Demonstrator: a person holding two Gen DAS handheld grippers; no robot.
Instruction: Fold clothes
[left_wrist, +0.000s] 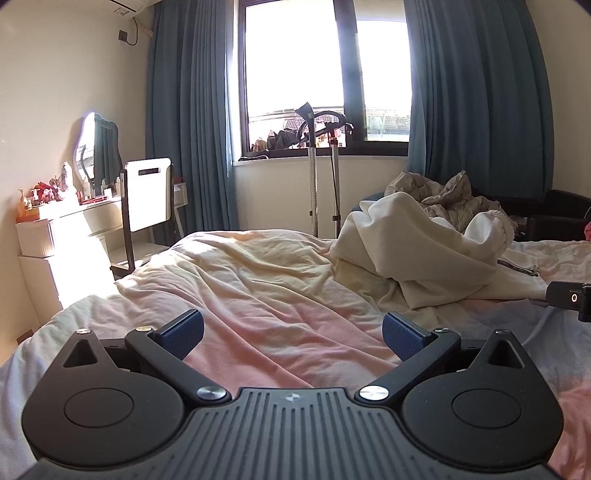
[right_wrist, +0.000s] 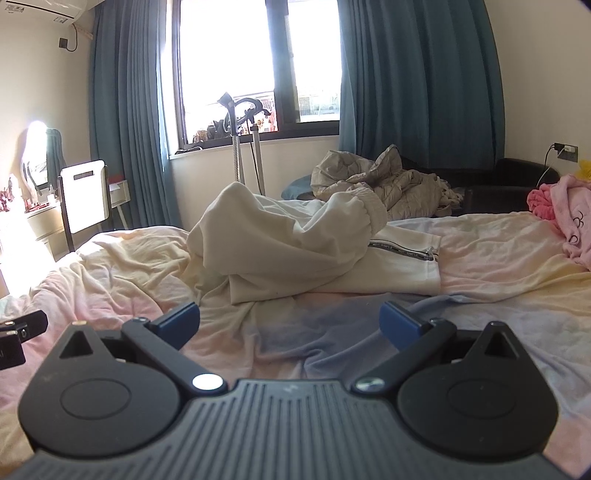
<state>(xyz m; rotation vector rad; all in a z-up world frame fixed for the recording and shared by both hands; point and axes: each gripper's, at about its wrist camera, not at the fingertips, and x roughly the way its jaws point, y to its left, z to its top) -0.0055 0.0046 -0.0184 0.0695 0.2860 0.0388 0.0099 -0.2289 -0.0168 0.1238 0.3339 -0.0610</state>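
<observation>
While both grippers hover low over the bed, the left gripper and the right gripper are spread wide and hold nothing. The bed's wrinkled sheet, pink and pale yellow, runs ahead of them. A crumpled white jacket lies on it just ahead of the right gripper and ahead-right of the left. Beyond it are blue curtains, a bright window and a white chair.
</observation>
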